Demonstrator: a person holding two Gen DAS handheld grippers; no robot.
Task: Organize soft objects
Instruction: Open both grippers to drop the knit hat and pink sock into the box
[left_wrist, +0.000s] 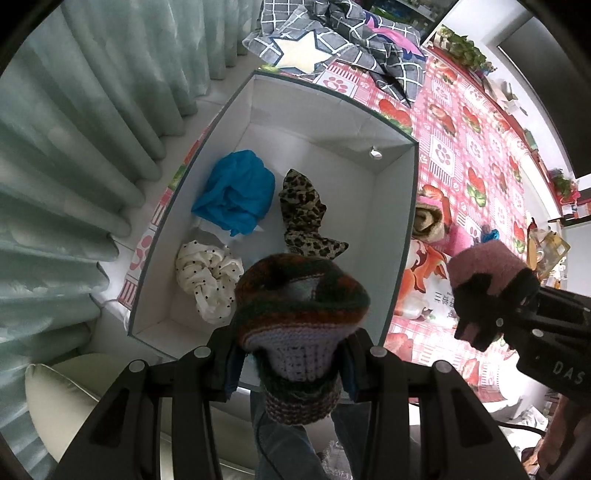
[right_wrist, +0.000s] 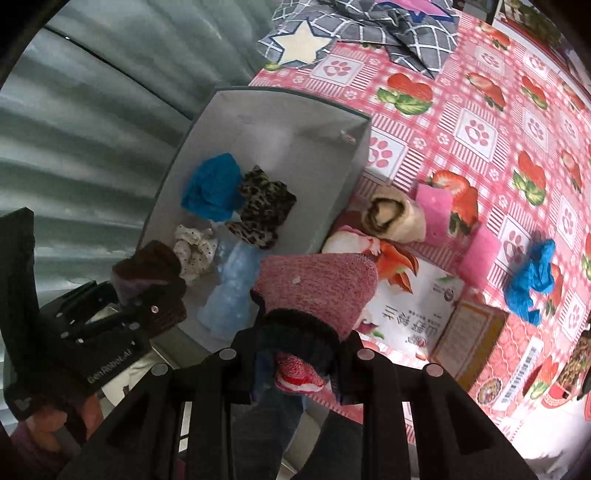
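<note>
Knit sock (left_wrist: 301, 314) between left fingers (left_wrist: 231, 369)

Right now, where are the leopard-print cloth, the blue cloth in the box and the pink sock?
leopard-print cloth (left_wrist: 301, 206), left wrist view, its middle.
blue cloth (left_wrist: 234, 192), left wrist view, centre.
pink sock (right_wrist: 317, 284), right wrist view, its body.

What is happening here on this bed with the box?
A person is sorting soft things into a white box on a strawberry-print sheet. The left gripper is shut on a multicoloured knitted piece above the box's near end. The right gripper is shut on a pink knitted piece beside the box. Blue, leopard-print and dotted white pieces already lie inside.
</note>
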